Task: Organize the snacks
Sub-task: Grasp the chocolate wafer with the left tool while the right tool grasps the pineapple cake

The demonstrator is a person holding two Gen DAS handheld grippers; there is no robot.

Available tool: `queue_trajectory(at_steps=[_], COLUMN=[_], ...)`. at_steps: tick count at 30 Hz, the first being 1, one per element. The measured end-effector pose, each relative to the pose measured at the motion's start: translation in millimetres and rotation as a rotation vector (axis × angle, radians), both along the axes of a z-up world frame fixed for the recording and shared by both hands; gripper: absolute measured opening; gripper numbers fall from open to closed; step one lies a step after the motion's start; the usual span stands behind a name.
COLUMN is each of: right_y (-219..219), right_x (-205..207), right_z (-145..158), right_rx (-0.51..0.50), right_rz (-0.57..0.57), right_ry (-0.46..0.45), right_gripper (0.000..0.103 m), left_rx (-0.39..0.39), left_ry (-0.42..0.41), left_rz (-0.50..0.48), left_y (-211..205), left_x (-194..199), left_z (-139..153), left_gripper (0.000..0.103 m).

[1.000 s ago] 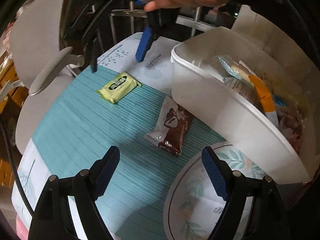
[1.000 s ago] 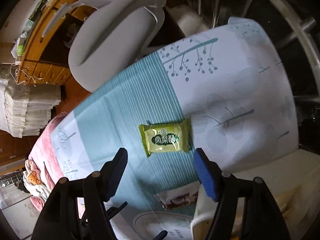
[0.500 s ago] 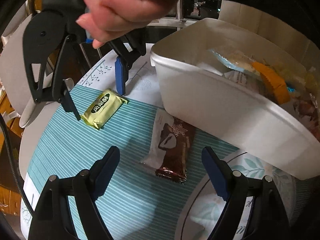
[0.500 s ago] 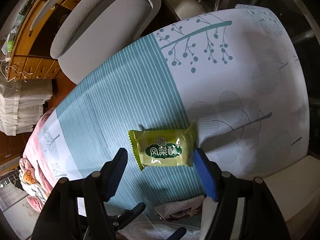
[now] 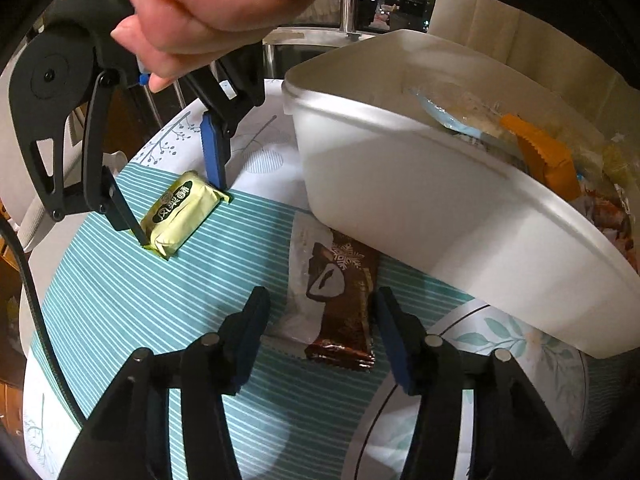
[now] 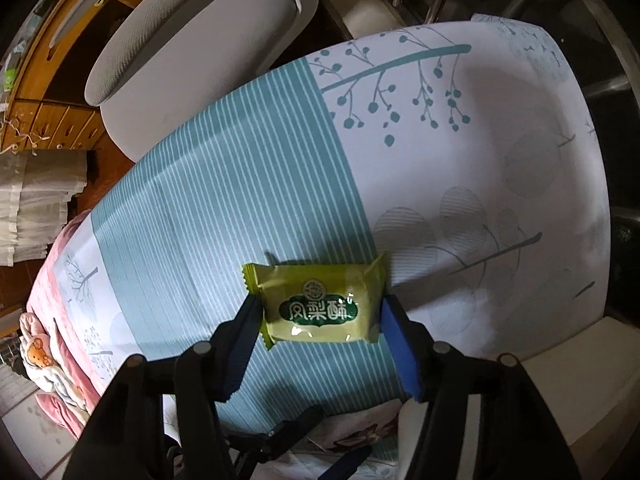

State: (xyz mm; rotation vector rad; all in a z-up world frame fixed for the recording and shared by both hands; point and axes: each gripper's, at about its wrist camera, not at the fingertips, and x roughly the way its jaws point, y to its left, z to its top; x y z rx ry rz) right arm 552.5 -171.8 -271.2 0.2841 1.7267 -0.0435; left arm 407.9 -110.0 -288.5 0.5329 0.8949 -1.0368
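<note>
A brown chocolate bar (image 5: 340,300) in a part-clear wrapper lies on the striped tablecloth, against the foot of the white tub (image 5: 400,200). My left gripper (image 5: 320,308) is low over it with a finger on each side. Its jaws are closing; a small gap shows at the left pad. A yellow-green snack packet (image 6: 320,304) lies flat on the cloth. My right gripper (image 6: 320,312), held by a hand (image 5: 208,12), straddles it lengthwise. Its jaws are closing too, and the fingers (image 6: 394,340) sit right at the wrapper's crimped ends without squeezing the packet.
The white tub holds several wrapped snacks (image 5: 536,160). A leaf-patterned plate (image 5: 500,328) lies under its near side. A grey chair (image 6: 200,40) stands beyond the table's far edge, with wooden drawers (image 6: 48,112) behind it. The tablecloth (image 6: 480,140) has a white printed part on the right.
Both grippers have come down onto the table. The left jaws have narrowed around the chocolate bar. The right fingers now bracket the green packet's ends.
</note>
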Motion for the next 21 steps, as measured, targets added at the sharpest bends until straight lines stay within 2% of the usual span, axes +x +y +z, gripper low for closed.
queue_trajectory(at_steps=[6,9,17,18,21], right_y=[19,26,19,7,5], right_x=[3,4,1,-4,-12], right_z=[2,3,5,7,9], right_rx=[-0.055,-0.050,-0.023,-0.017,0.000], right_rz=[0.073,0.072,0.026,0.021,0.003], right_ry=[-0.012,-0.029,-0.046,-0.043,-0.037], right_gripper=[0.060,0.055,0.052,0.052,0.052], left_rx=[-0.011,-0.016,-0.038,-0.040,-0.049], left_ry=[-0.006,0.012,0.105,0.109,0.122], left_rz=[0.028,0.064,0.249,0.263,0.323], left_y=[0,7,49,53,70], left_x=[0,-8,-12,-14,-21], left_z=[-1,3,7,8,16], left_gripper=[0.044,0.043,0.043,0.043,0.043])
